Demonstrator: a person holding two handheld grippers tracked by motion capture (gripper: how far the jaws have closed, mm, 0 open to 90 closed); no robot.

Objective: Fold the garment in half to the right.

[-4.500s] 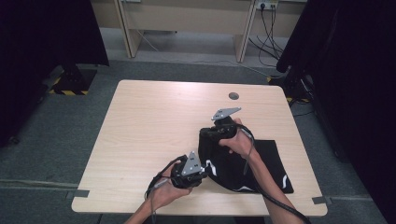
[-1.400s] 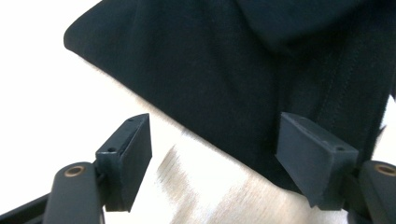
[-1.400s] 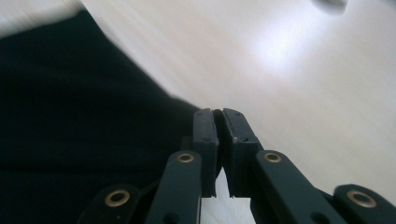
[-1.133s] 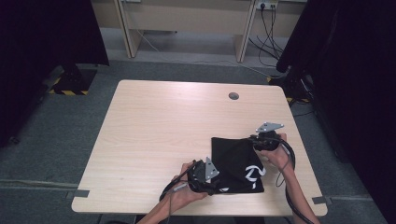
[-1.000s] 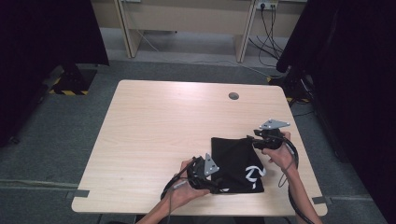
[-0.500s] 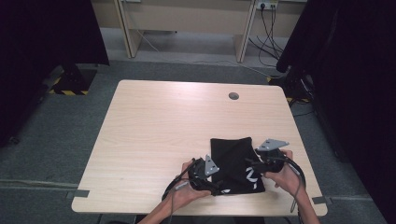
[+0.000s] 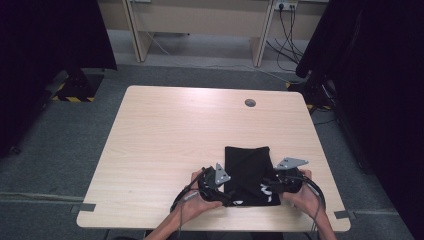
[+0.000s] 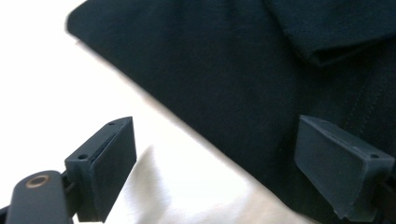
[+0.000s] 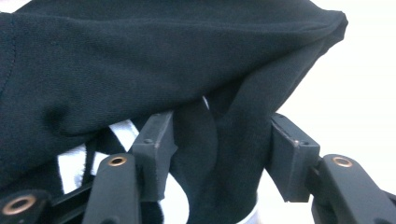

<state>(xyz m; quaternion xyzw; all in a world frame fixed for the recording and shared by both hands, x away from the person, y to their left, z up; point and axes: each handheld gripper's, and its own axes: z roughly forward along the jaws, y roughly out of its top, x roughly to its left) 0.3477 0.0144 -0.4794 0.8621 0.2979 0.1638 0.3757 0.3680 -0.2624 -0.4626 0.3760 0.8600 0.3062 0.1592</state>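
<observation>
Near the front edge of the bench (image 7: 165, 135), toward its right half, lies the folded black garment (image 7: 248, 170) with white print along its near hem. I have one tool at each side of it.

My left tool (image 7: 221, 192) sits at the garment's near left corner. Looking along it in the left gripper view, its jaws stand wide apart: one hovers over bare bench, the other over the dark cloth (image 8: 243, 84), and the cloth's edge runs diagonally between them without either pad pressing on it. These jaws have just been opening, and nothing is gripped.

My right tool (image 7: 276, 186) is at the garment's near right side, the hand (image 7: 304, 195) behind it. In the right gripper view a bunched fold of the black fabric (image 9: 219, 154) hangs between the two jaws, with the rest of the cloth draped above them. The fold sits against the inner faces, yet I cannot tell whether the pads truly pinch it. A round grommet hole (image 7: 250, 103) marks the bench's far side.
</observation>
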